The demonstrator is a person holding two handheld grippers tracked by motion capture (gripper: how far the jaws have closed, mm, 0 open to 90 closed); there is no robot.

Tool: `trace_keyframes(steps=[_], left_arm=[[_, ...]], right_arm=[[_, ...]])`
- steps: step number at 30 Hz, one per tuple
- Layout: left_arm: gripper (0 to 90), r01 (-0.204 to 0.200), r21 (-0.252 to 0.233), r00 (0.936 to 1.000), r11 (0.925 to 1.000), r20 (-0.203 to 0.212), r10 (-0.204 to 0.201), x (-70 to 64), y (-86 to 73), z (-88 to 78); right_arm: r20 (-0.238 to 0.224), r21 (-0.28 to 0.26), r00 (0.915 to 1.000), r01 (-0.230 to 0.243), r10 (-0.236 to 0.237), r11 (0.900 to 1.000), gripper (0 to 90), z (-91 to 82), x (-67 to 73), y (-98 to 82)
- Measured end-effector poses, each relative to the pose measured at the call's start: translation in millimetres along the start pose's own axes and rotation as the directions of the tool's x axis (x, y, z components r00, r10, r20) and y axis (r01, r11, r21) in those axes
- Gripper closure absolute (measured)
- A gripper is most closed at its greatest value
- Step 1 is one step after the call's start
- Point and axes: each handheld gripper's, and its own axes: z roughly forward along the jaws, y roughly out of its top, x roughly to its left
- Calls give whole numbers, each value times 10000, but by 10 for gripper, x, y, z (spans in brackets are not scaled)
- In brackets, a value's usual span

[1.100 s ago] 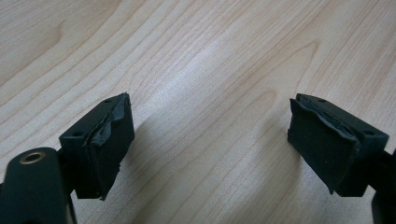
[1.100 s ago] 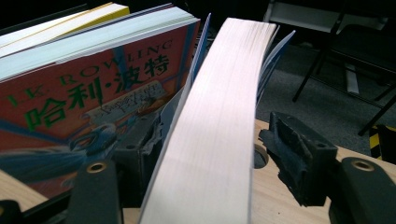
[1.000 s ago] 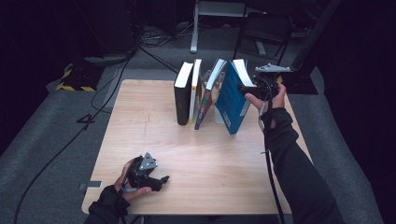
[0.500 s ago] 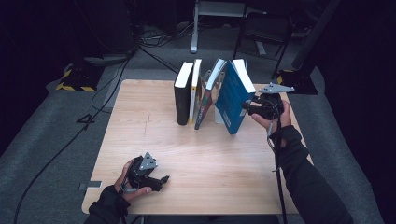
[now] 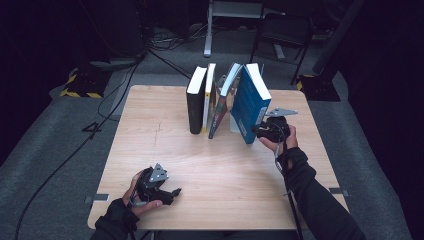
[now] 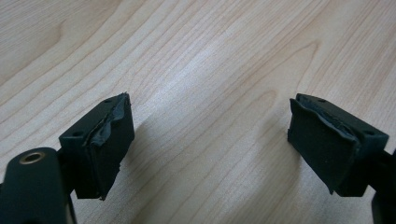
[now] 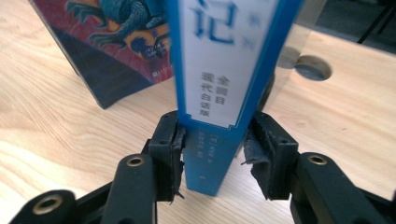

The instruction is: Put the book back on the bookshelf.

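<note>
Right gripper (image 7: 212, 154), jaws just closed onto the lower spine of the blue book (image 5: 248, 102), shown leaning at the right end of the row of books (image 5: 207, 97). Grasp judged made; removal remains. Left gripper (image 5: 160, 189) rests released, well apart from the blue book.

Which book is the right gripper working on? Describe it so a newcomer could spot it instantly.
On the wooden table, a row of four books stands near the far edge. The blue book is at the row's right end, its spine between the jaws of the right gripper. It alone is bright blue with a white spine label, thick, and tilts away from the colourful book beside it.
</note>
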Motion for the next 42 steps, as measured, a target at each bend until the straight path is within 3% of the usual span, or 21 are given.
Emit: trace_keyframes(steps=[7,11,25,38,42], left_arm=[[145,-1,2,10000,10000,2,1,0,0,0],[144,0,4,10000,10000,13,0,1,1,0],[142,28,-10,10000,10000,22,-28,-1,3,4],[142,23,-12,10000,10000,28,-23,-1,2,5],[142,14,-10,10000,10000,47,-14,0,7,9]], right_arm=[[413,-204,9990,185,-177,9996,584,46,73,23],[669,-526,9976,-140,175,9985,603,93,44,30],[743,-676,9960,-443,493,9967,582,192,78,93],[760,-539,9965,-306,346,9981,564,192,103,104],[657,-505,9978,-40,73,9987,546,133,114,136]])
